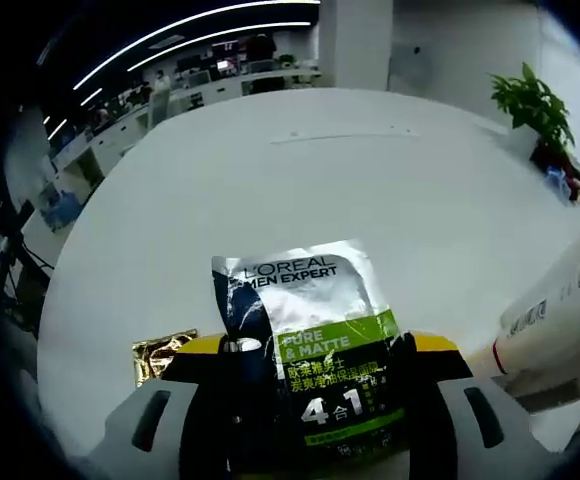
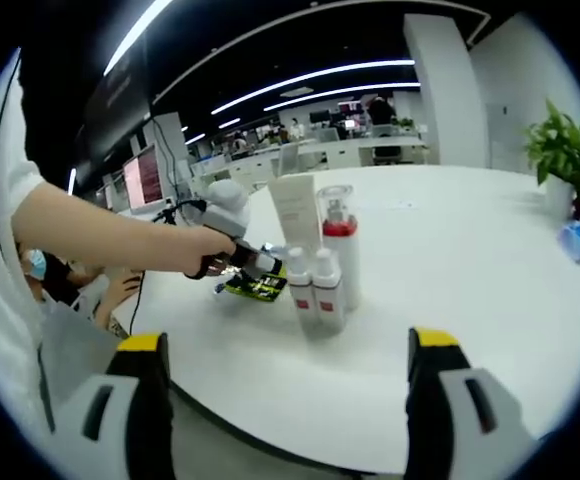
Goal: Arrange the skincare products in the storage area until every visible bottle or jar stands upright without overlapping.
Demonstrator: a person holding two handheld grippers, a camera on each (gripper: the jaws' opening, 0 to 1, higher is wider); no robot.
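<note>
In the left gripper view the left gripper [image 1: 305, 400] has its yellow-tipped jaws closed on a silver, black and green sachet [image 1: 305, 330] printed "L'OREAL MEN EXPERT"; the sachet stands up between the jaws over the white round table [image 1: 370, 180]; just to the left of the jaws a small gold packet [image 1: 160, 352] lies flat on the tabletop; at the right edge a white tube [image 1: 555, 320] with a red band lies on its side, near the gripper.

In the right gripper view the right gripper [image 2: 285, 400] has its jaws set wide apart with nothing between them, hanging near the table's near edge; beyond it, well apart from the jaws, a cluster of skincare products stands upright: a tall white tube [image 2: 295, 212], a bottle with a red band and clear cap [image 2: 338, 240], and two small white bottles [image 2: 315, 285] with red labels in front, all close together and seemingly touching; to their left a person's hand [image 2: 205, 252] holds the other gripper, whose tip is down at a green and black packet [image 2: 255, 287] on the table.

The tabletop is plain, glossy white; behind it is an open office with rows of desks, monitors [image 2: 142, 178], long ceiling light strips and white columns; a potted green plant [image 2: 562, 150] stands at the table's far right.
</note>
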